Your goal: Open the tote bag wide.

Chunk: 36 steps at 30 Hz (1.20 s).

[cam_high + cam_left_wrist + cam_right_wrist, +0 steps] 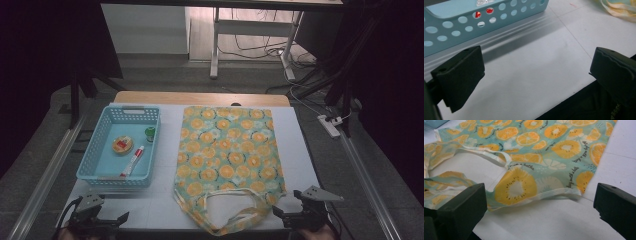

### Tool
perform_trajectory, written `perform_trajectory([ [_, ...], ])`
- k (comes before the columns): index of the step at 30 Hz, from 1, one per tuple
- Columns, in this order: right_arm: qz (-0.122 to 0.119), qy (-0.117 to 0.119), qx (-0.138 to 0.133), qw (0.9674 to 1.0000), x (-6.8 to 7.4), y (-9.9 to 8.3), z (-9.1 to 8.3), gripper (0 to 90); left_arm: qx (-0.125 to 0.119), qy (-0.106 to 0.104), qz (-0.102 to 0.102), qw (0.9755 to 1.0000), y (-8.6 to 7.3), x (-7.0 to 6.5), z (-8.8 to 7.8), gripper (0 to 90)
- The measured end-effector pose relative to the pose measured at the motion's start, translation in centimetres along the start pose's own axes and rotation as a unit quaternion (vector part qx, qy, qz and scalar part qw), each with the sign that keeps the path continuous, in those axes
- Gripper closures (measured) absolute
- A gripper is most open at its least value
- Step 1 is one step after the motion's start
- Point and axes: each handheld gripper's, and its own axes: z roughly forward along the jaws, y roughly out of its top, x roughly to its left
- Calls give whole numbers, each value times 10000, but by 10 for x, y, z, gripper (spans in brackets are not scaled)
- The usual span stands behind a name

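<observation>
Presently on the worktop, itemised from the near edge outward.

Item one: left tongs, at the near left corner, jaws spread wide apart with nothing between them. In the left gripper view they frame bare white surface, with the basket wall just ahead.

Item two: right tongs, at the near right corner, jaws likewise wide apart and empty. In the right gripper view the bag's near corner lies just ahead, between the two jaws' lines of sight but not touched.

Item three: cloth bag, teal with an orange-slice print, laid flat at the centre and right of the worktop. Its long axis runs from near to far; the mouth and the two pale handles face the near edge, looping between the two tongs.

Item four: light blue basket with perforated walls, to the left of the bag and apart from it. Inside: a red-and-white tube, a round flat tin, a small green-capped thing.

Relation of note: the bag's open end lies forward and to the left of the right tongs, which are the nearer pair; the left tongs sit nearer the basket. By my judgement, the bag's mouth falls to the right hand and the basket's contents to the left.
</observation>
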Motion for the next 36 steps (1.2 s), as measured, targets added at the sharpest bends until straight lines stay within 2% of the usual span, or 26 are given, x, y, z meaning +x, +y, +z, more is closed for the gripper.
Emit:
perform_trajectory([
  [18, -20, 26, 67, 10000, 0, 1, 1, 0, 40, -23, -3, 10000, 0, 0, 1, 0],
  [27, -21, 67, 14, 10000, 0, 1, 0, 0, 56, -36, -5, 10000, 0, 1, 1, 0],
  [30, -95, 60, 51, 9999, 1, 2, -1, 0, 56, -25, -18, 10000, 0, 1, 1, 0],
  [36, -217, 95, -61, 9997, 6, 10, -6, 0, 79, -10, -6, 10000, 0, 0, 1, 0],
])
